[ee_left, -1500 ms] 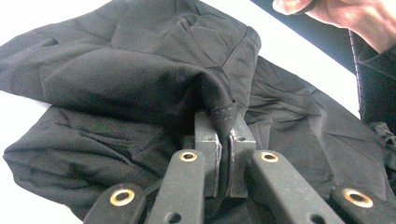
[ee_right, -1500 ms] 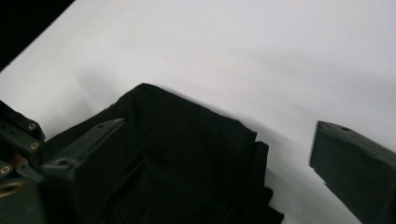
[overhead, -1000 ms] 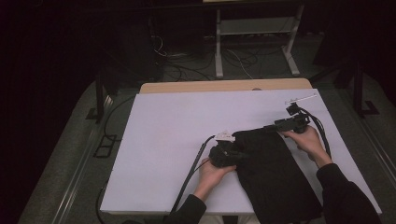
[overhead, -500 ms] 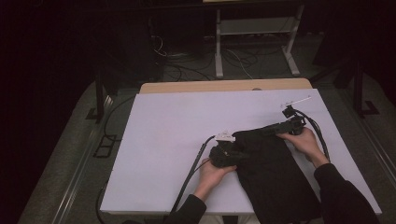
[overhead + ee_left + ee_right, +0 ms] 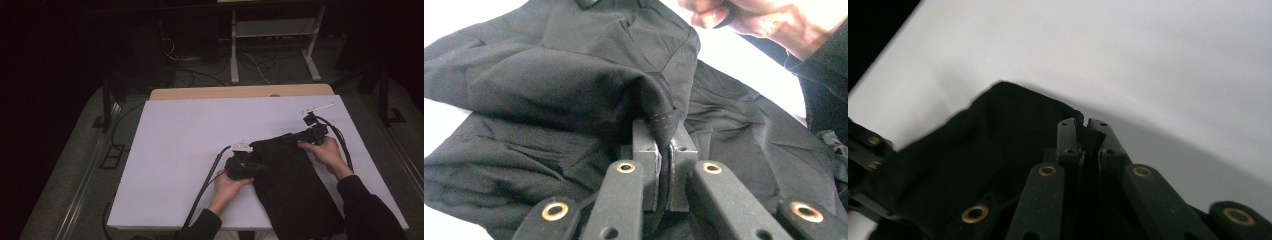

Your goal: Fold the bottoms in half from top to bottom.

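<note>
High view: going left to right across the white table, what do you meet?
Trailing black cable → left tool → black garment → right tool, holding the garment's far corner.

Left claw and right claw seemingly both clamped.

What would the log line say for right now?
left gripper: shut on black cloth | right gripper: shut on black cloth | cloth lies on white table

White table, dim floor, perhaps cables
</note>
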The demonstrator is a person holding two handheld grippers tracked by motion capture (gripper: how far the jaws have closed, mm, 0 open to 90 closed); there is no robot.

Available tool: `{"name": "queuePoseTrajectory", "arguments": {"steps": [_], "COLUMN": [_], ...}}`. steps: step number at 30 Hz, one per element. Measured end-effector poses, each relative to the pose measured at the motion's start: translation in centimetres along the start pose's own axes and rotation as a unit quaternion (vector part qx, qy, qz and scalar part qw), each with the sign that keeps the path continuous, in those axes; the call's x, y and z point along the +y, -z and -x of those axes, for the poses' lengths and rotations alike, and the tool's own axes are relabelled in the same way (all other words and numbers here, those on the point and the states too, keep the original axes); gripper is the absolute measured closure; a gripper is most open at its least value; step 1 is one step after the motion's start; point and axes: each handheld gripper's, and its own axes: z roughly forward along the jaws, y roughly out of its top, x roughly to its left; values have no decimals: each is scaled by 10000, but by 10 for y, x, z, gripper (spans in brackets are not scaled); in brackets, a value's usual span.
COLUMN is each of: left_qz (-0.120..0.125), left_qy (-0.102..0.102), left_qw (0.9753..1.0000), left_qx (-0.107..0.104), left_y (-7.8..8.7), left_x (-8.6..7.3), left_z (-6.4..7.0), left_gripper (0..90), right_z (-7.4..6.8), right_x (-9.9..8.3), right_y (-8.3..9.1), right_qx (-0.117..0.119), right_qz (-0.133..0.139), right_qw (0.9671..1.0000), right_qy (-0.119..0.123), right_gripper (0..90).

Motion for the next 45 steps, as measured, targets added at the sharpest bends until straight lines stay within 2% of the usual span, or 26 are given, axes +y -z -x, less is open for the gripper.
{"name": "queuePoseTrajectory", "arguments": {"steps": [7, 15, 19, 29, 45], "left_qz": [-17, -2, 8, 39, 46], "left_qy": [-14, -23, -83, -91, -132], "left_qw": [10000, 10000, 9999, 9999, 9999], "left_qx": [9, 19, 65, 57, 72], "left_y": [1, 2, 2, 3, 3], "left_x": [0, 1, 1, 2, 3], "left_z": [1, 2, 3, 4, 6], "left_gripper": [852, 852, 852, 852, 852], "right_z": [-5, -15, -20, -39, -66], "right_x": [0, 0, -1, -14, -42], "right_y": [8, 16, 23, 45, 68], "right_qx": [219, 286, 336, 676, 1024], "right_qz": [215, 385, 492, 863, 1052], "right_qw": [9991, 9977, 9971, 9928, 9883], "right_qy": [-277, -476, -467, -476, -423], "right_gripper": [835, 838, 838, 840, 840]}}
